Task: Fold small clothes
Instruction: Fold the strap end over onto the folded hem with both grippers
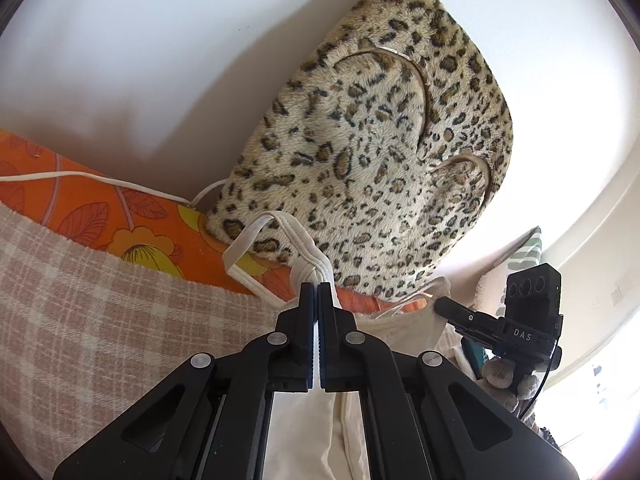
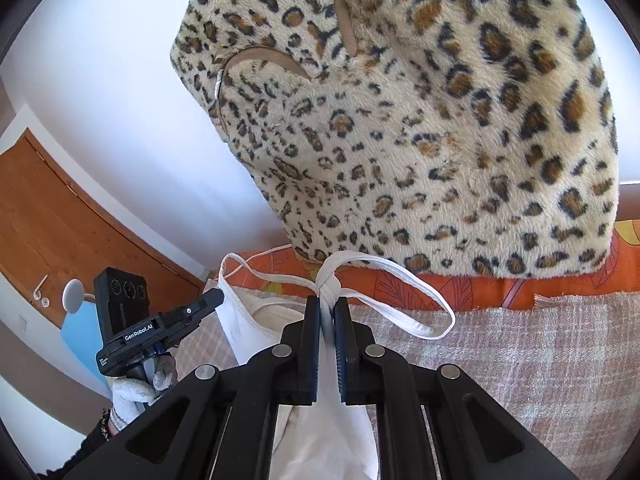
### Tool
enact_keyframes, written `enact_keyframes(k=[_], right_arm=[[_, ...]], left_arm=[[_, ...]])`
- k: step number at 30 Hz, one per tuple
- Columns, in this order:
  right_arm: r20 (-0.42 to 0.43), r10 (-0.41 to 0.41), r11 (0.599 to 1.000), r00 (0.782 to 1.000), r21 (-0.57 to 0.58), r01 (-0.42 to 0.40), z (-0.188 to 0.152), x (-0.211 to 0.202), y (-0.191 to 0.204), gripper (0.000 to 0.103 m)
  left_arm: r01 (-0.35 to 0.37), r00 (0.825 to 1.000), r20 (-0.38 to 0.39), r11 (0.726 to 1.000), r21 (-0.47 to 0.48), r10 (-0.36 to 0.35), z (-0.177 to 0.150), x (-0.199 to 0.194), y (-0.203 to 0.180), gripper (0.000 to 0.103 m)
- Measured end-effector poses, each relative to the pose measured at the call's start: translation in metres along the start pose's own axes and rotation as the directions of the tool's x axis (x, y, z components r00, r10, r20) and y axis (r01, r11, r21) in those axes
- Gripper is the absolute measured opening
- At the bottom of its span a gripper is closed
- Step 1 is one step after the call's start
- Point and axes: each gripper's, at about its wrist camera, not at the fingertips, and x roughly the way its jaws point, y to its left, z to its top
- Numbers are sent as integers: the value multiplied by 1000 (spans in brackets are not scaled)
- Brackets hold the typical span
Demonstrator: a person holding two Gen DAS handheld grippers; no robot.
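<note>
Left wrist, white garment [image 1: 308, 258] pinched between fingers [image 1: 306, 300]

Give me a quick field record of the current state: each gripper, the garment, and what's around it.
left gripper: shut on the white garment's strap end
right gripper: shut on the other strap end
white garment: thin-strapped top, held up between both grippers, body hanging down
strap loops: sticking out past the fingertips
surface below: pink checked blanket, over an orange floral sheet
behind: leopard-print cushion against the white wall
fold: not started
</note>
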Motion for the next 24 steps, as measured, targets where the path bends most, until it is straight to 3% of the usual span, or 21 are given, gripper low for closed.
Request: enact_keyframes(k=[13,24], right_arm=[[33,-11,998,999,-58,12,-35,-60,57,4],[32,-39,995,999,-85,42,-101,-108,100,4]], left_arm=[[17,999,42,999,51,-19,-26,-67,-44,0],[-6,999,45,996,85,2,-88,-121,-63,0]])
